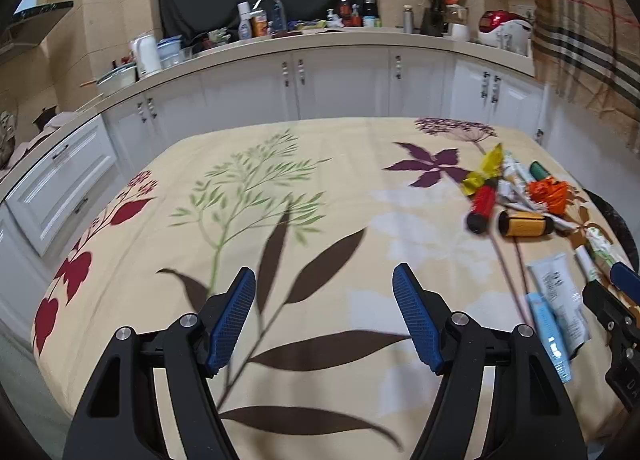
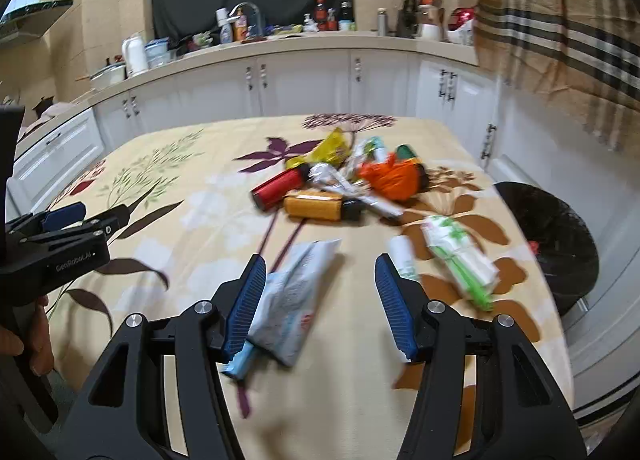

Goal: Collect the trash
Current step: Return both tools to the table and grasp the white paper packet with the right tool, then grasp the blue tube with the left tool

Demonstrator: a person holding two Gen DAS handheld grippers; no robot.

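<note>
L hand-held gripper (image 1: 324, 276) jaws apart, R hand-held gripper (image 2: 320, 264) same

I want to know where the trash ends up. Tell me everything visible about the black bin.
The bin is round and dark, lined with a black bag that looks like thin plastic. It stands upright off the table's right edge, below its top, by white cabinets. Something small and red lies inside. Nothing else visibly touches it; its base is hidden.

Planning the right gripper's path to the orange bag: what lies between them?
In the right wrist view, the open right gripper faces the orange bag across a grey-white pouch, bare tablecloth, then the yellow-orange bottle and crumpled wrappers.
</note>
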